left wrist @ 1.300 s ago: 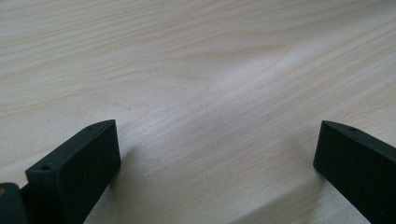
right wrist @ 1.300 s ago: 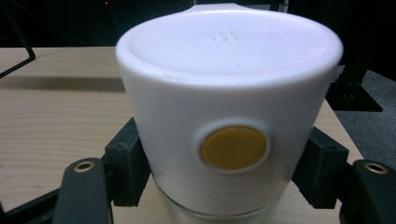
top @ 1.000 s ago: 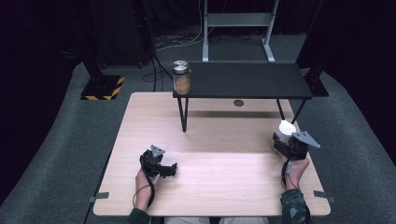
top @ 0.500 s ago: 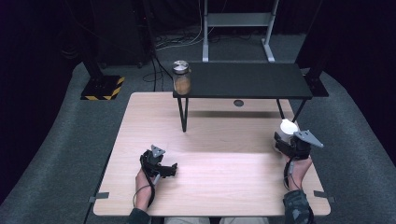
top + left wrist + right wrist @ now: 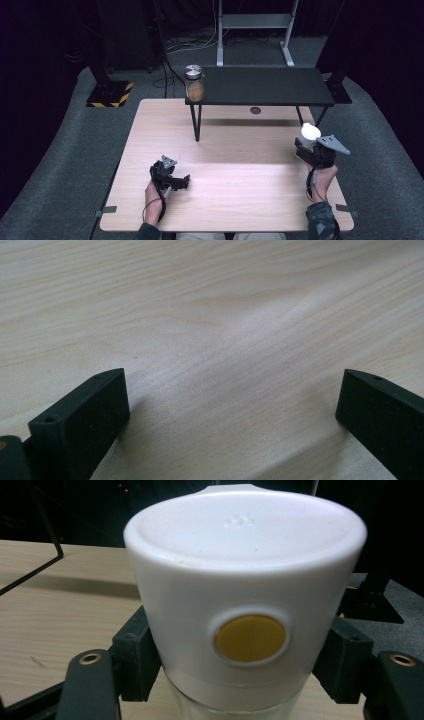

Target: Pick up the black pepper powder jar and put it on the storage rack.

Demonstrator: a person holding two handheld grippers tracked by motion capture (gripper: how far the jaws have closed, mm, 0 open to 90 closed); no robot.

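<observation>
My right gripper (image 5: 311,145) is shut on a clear container with a white cap (image 5: 310,132) at the table's right side, lifted off the wood. In the right gripper view the white cap (image 5: 245,575) with a round yellow button sits between my two black jaws, clear glass showing below it. My left gripper (image 5: 176,181) rests near the table's front left, its jaws wide apart with nothing between them. In the left gripper view bare wood lies between the two black fingers (image 5: 80,425).
A low black shelf (image 5: 260,87) on thin legs spans the back of the wooden table (image 5: 225,150). A glass jar with a metal lid (image 5: 194,82) stands at the shelf's left end. Grey carpet surrounds the table; a yellow-black striped base (image 5: 107,95) sits at the far left.
My right gripper has risen with the white-capped container, lifting it higher off the table. The left gripper has stayed put.
</observation>
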